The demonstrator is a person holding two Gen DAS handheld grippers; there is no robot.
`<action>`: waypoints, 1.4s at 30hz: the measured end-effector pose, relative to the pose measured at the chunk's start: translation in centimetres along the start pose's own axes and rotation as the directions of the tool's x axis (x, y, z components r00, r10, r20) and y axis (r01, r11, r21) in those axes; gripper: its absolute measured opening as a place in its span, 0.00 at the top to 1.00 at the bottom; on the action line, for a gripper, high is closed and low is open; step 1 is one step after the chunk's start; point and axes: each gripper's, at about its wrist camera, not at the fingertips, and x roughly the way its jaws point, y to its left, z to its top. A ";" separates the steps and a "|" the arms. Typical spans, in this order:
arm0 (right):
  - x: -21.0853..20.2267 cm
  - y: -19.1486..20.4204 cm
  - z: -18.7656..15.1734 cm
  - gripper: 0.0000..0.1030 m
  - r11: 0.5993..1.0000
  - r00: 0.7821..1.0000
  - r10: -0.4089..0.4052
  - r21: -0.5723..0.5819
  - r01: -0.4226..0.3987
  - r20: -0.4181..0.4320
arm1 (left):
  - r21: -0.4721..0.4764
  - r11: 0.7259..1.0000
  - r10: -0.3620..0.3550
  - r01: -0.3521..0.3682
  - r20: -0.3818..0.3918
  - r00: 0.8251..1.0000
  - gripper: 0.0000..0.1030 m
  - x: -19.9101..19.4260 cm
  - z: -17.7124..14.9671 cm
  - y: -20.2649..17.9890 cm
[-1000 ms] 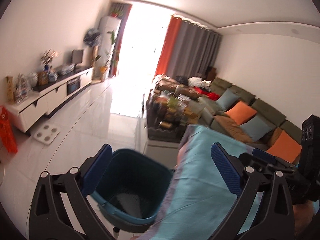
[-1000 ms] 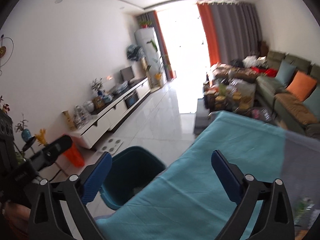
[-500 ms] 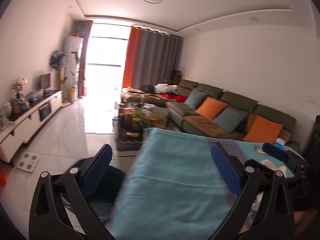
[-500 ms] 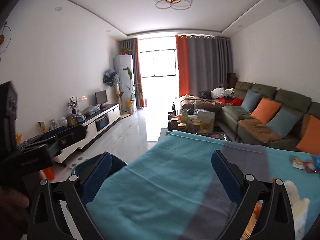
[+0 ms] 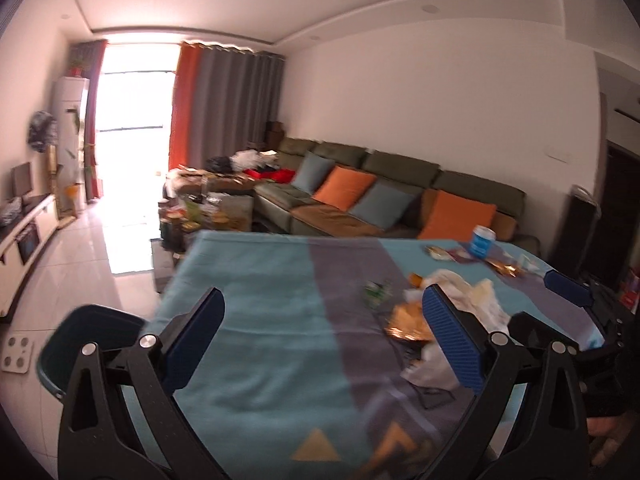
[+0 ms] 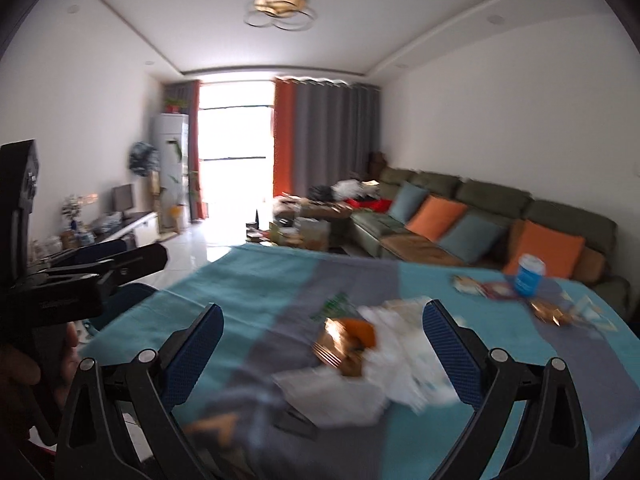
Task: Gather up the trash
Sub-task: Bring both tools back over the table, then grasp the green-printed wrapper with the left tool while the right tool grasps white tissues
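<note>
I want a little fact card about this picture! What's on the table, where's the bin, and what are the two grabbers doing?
Table cover: teal and grey cloth
Trash pile: crumpled white paper and a shiny gold wrapper, in the middle
Blue cup: upright, at the far right end
More wrappers: near the cup
Bin: dark teal, on the floor beside the table's left edge
Left gripper: open, holding nothing
Right gripper: open, pointed at the trash pile

Both wrist views low over table (image 5: 260,280), facing sofa (image 6: 500,208)
</note>
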 end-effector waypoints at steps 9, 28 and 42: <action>-1.0 -2.0 -2.9 0.07 0.996 0.995 -0.069 0.054 0.073 -0.073 | 0.039 0.997 -0.073 0.074 -0.029 0.997 0.05 0.5 -1.5 -2.6; 5.2 -1.5 -6.2 0.18 0.988 0.961 0.013 0.150 0.029 -0.275 | 0.038 0.998 -0.047 0.050 -0.094 0.994 0.05 3.7 -1.7 -1.3; 8.8 -2.2 -7.4 0.61 0.975 0.926 0.112 0.219 -0.033 -0.360 | 0.079 0.995 -0.051 0.060 -0.119 0.992 0.05 10.0 -0.6 -1.9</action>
